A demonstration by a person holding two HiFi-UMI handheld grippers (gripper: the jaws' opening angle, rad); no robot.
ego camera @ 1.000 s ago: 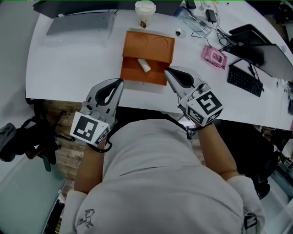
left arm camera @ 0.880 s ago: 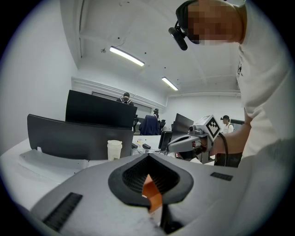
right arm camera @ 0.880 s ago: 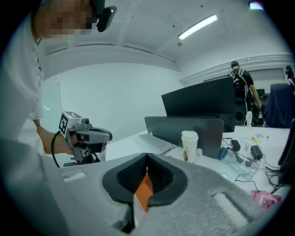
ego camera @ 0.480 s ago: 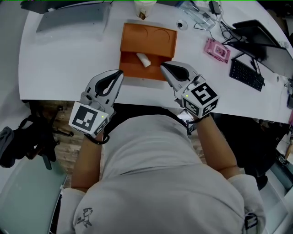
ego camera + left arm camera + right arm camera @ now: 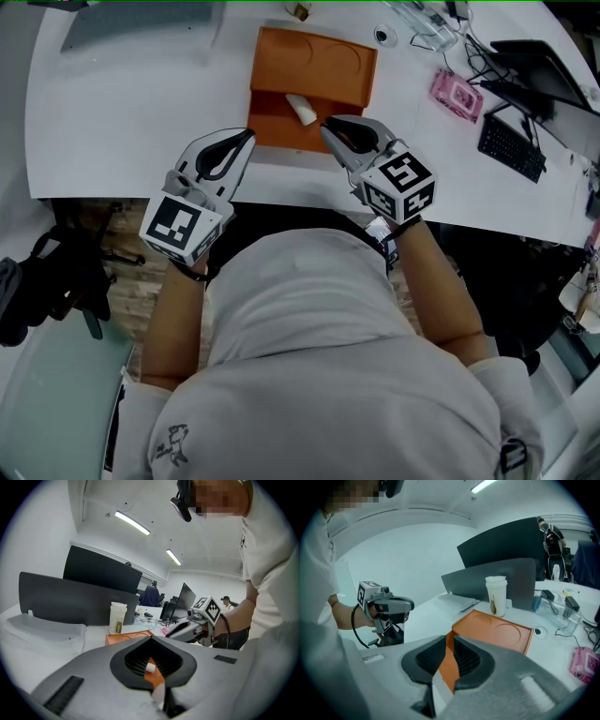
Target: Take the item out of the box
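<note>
Right tool [image 5: 328,125] just parting, empty, by box [image 5: 314,58] edge, left tool [image 5: 247,136] seemingly clenched

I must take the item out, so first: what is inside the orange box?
A small white item lies in the open near part of the orange box. The flat orange panel covers the far part; whether anything lies beneath it cannot be seen.

The left claw [image 5: 246,136] and right claw [image 5: 328,125] have neared the orange box [image 5: 314,56] ahead, the right's jaws just opening, empty.
</note>
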